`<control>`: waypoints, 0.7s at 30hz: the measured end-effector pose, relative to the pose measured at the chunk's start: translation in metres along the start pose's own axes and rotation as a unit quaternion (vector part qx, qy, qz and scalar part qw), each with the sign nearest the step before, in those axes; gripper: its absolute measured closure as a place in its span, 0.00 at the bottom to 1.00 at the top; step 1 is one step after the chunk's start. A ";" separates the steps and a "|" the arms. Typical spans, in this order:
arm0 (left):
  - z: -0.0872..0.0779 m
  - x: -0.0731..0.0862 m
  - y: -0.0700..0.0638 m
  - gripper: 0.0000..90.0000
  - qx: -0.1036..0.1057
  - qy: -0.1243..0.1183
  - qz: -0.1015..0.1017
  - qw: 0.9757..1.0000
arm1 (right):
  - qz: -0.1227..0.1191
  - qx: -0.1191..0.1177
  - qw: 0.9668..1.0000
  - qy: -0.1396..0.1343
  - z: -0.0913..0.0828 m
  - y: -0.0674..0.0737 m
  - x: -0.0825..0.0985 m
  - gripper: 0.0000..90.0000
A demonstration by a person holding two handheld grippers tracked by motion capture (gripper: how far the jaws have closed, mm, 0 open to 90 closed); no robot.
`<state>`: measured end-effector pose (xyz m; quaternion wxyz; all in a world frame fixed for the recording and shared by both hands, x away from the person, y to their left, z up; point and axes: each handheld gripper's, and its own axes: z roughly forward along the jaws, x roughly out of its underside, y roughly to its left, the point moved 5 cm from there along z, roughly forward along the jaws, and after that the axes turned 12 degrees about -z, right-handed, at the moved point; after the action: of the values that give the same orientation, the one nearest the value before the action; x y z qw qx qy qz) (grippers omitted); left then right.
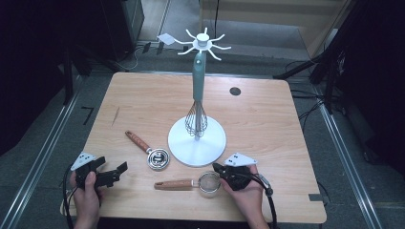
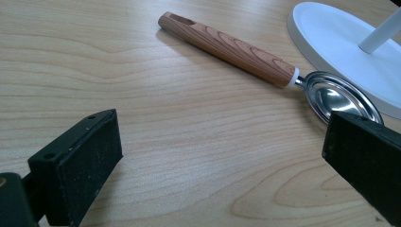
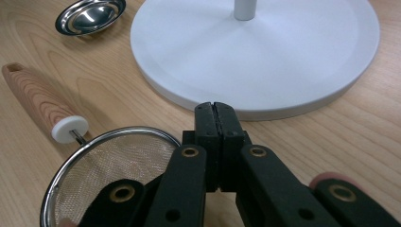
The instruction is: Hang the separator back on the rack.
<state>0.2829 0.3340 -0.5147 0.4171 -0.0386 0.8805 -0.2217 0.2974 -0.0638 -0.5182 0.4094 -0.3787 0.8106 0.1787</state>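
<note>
pale wood-grain bench [image 2: 142, 142], smooth and matt. fine wire mesh in a shiny metal rim on the strainer [image 3: 118, 161], with a wood-look handle. polished, mirror-bright metal spoon bowl [image 2: 338, 97]. matt white stand base [image 3: 283, 52]. dull black gripper pads [image 2: 90, 156], slightly grainy.

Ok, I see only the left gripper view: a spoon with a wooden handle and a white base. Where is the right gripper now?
Observer: The right gripper is low, jaws shut, just beside the rim of a small strainer.
Operator: Does it hold the strainer?
Observer: I cannot tell; the rim passes behind the jaws.
Operator: Is something on the white stand?
Observer: Yes, a whisk hangs from the stand, wires down.
</note>
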 end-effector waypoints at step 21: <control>0.000 0.000 0.000 0.00 0.002 0.001 -0.002 1.000 | -0.004 -0.051 0.999 0.017 -0.005 0.007 0.000 1.00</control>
<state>0.2831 0.3343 -0.5148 0.4155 -0.0394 0.8807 -0.2241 0.2893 -0.0627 -0.5152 0.3765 -0.4057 0.8055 0.2117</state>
